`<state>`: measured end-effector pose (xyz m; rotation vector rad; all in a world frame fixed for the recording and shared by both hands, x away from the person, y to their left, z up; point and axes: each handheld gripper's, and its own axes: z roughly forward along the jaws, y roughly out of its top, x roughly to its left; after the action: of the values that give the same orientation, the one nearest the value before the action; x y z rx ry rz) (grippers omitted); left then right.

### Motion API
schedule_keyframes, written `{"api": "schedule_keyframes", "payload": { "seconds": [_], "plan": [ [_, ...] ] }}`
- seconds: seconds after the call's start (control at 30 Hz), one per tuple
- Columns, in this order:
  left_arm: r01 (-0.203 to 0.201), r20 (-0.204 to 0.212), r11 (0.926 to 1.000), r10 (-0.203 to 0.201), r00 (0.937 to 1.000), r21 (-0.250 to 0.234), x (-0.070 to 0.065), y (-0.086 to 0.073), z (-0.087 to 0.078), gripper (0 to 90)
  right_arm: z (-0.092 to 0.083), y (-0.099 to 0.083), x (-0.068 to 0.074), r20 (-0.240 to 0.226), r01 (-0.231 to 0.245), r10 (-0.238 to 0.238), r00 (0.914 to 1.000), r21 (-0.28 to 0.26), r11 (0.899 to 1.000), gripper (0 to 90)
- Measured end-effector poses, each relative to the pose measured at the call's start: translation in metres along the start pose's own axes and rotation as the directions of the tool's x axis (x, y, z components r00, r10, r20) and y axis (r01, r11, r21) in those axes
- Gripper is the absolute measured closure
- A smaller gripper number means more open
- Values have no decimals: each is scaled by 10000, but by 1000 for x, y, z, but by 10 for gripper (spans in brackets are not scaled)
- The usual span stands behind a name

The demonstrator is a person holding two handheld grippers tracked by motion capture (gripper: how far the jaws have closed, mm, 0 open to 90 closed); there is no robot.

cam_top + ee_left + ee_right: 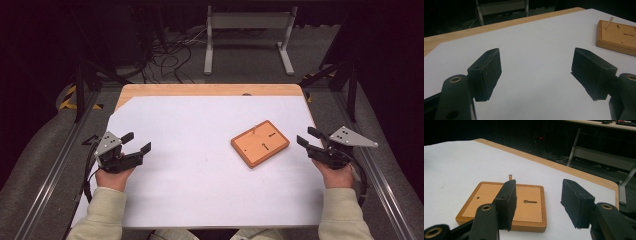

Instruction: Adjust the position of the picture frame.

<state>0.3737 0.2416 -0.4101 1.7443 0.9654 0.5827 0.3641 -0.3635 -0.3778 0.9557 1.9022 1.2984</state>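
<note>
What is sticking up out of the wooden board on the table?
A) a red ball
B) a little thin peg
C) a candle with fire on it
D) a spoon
B. A little thin peg stands up near one corner of the wooden board; in the right gripper view it shows just behind one jaw of the right gripper.
</note>
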Motion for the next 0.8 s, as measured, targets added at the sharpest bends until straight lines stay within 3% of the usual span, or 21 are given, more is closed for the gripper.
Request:
{"api": "schedule_keyframes", "payload": {
  "seconds": [0.8],
  "plan": [
    [-77, -17, 10000, 77, 10000, 46, -2, 2, 2, 243, -3, 2, 2, 20, 67, -67, 10000, -186, 9998, 460]
  ]
}}
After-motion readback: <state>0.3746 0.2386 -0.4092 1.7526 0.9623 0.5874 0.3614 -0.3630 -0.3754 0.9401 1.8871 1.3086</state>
